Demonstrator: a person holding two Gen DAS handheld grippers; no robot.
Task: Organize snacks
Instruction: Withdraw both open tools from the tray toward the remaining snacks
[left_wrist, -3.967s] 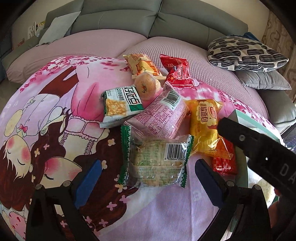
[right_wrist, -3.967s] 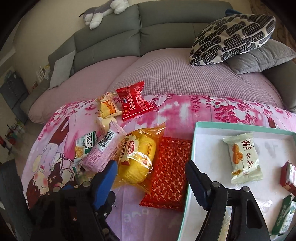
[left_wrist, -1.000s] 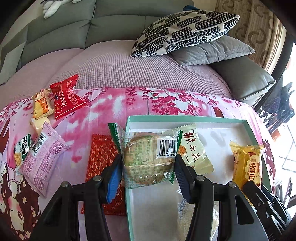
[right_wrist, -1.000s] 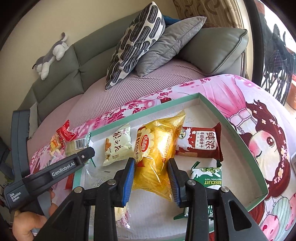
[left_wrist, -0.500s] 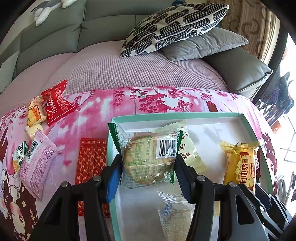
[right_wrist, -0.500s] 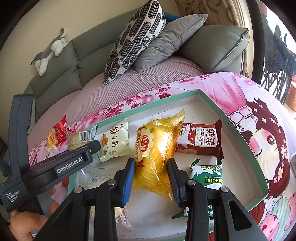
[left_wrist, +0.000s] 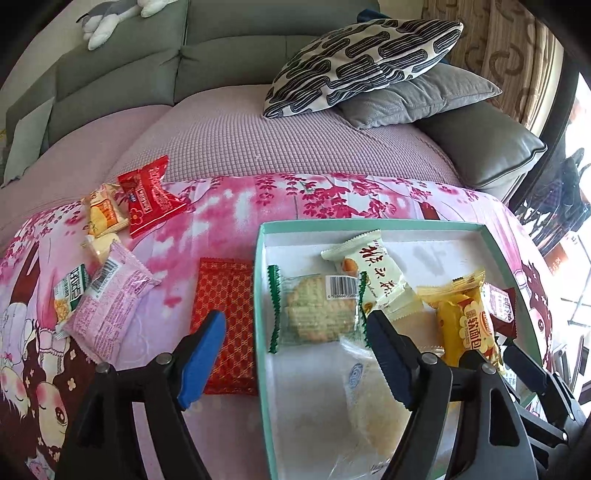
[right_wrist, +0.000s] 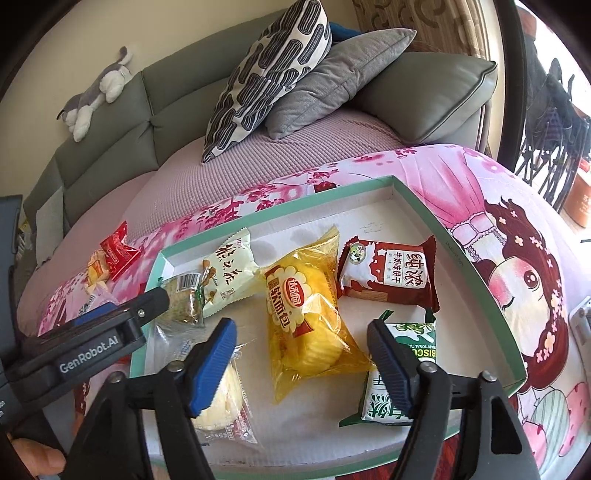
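The job looks roughly half done. Both grippers stand over the teal-rimmed box (left_wrist: 260, 258), and each has its jaws spread with nothing between them.

Just ahead of the left gripper (left_wrist: 295, 332), lying flat on the box floor between its fingertips, is the green-edged cracker pack (left_wrist: 314, 310). Ahead and to its right lies the cream pastry packet (left_wrist: 373, 277), touching the cracker pack's right edge. Beneath the right finger, nearer the camera, sits a clear-wrapped bun (left_wrist: 373, 398).

Between the spread jaws of the right gripper (right_wrist: 301, 350) lies the yellow soft-bread bag (right_wrist: 310, 317), free on the box floor. Ahead and to the right of it is the maroon milk-biscuit packet (right_wrist: 388, 273); under the right finger lies the green-and-white biscuit pack (right_wrist: 391, 384). So six snacks appear to be inside.

What is left lies outside the box, to the left of the left gripper on the pink cartoon blanket (left_wrist: 229, 218): a red patterned packet (left_wrist: 229, 317) hard against the box's left wall, a pink wrapper (left_wrist: 107, 310) further left, partly over a green-and-white corn snack (left_wrist: 68, 295), and ahead of those a small pale round snack (left_wrist: 98, 247), a yellow packet (left_wrist: 103, 214) and a red packet (left_wrist: 147, 195). By my count six remain to be moved, the red patterned packet being the nearest to hand.
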